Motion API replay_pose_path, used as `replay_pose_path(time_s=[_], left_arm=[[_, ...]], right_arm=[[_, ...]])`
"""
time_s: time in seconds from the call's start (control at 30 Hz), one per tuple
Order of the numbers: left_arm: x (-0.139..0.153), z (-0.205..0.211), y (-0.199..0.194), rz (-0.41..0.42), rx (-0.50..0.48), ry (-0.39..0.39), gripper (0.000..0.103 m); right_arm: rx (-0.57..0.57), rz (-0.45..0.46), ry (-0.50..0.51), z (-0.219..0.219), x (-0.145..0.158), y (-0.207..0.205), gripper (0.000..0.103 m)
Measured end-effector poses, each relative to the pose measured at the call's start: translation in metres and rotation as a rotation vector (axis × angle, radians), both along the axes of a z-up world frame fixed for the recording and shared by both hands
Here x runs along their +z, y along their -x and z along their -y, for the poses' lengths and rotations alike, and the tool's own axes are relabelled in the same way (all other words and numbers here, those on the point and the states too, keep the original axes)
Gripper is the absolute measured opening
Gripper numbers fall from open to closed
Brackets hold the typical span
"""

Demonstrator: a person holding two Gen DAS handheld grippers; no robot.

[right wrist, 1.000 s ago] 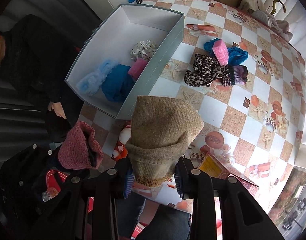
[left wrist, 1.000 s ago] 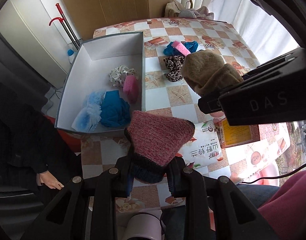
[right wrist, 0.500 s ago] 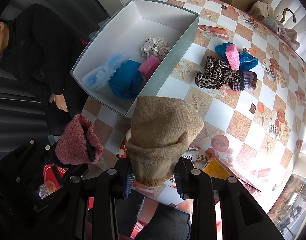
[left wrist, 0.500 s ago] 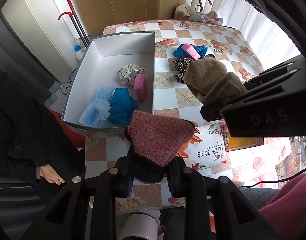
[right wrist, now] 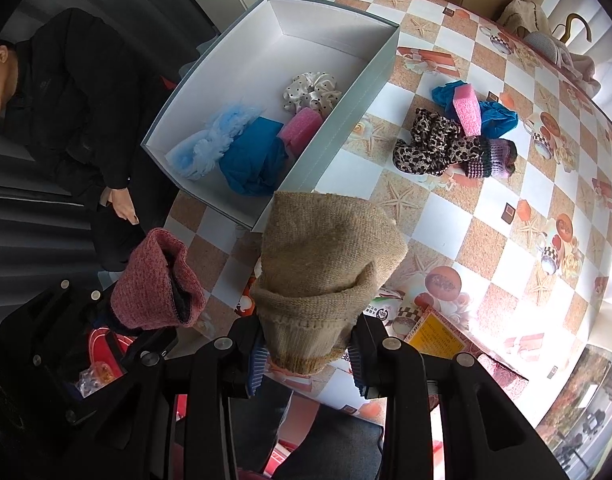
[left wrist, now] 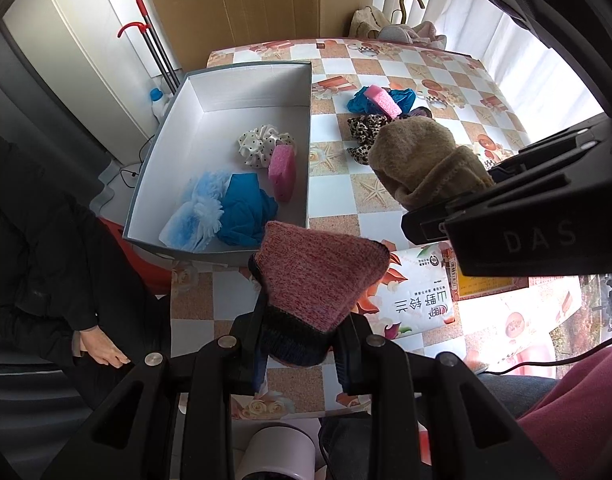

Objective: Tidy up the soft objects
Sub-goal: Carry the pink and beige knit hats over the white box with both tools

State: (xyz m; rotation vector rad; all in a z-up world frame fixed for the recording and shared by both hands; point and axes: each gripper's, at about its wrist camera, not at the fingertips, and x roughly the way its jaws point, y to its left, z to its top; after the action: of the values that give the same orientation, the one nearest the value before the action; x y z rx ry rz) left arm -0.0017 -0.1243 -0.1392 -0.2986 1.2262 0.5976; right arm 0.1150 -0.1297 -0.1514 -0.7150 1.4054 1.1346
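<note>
The left tool (left wrist: 297,344) is clamping the dark cuff of a pink knitted sock (left wrist: 320,276), which is hanging above the near edge of the bench (left wrist: 390,200). The right tool (right wrist: 306,354) is gripping a tan knitted sock (right wrist: 326,268) by its cuff, holding it up over the same near edge.

Beyond them, a grey open box (left wrist: 309,140) is sitting along the bench's left edge, holding a light blue puff (left wrist: 201,212), a blue cloth (left wrist: 243,210), a pink sponge (left wrist: 282,172) and a white dotted scrunchie (left wrist: 261,144).

Toward the middle of the bench, a leopard-print piece (right wrist: 434,146) is lying against a purple knitted item (right wrist: 494,158), possibly another sock. Just behind them, a second pink sponge (right wrist: 466,108) is resting on another blue cloth (right wrist: 496,118).

A printed packet (left wrist: 422,300) is lying at the near edge.
</note>
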Motion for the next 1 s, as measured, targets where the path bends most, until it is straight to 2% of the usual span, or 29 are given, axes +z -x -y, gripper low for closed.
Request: replay_pose_path(time_s=[0.73,1.0], left_arm=[[0.000,0.000,-0.006,-0.010,-0.018,0.014,0.029],[-0.002,-0.003,-0.010,-0.013,-0.028,0.019,0.029]], right_arm=[[-0.038,-0.017,0.008,0.003,-0.004,-0.010,0.035],[-0.085,-0.011,-0.010,0.001,-0.004,-0.021,0.035]])
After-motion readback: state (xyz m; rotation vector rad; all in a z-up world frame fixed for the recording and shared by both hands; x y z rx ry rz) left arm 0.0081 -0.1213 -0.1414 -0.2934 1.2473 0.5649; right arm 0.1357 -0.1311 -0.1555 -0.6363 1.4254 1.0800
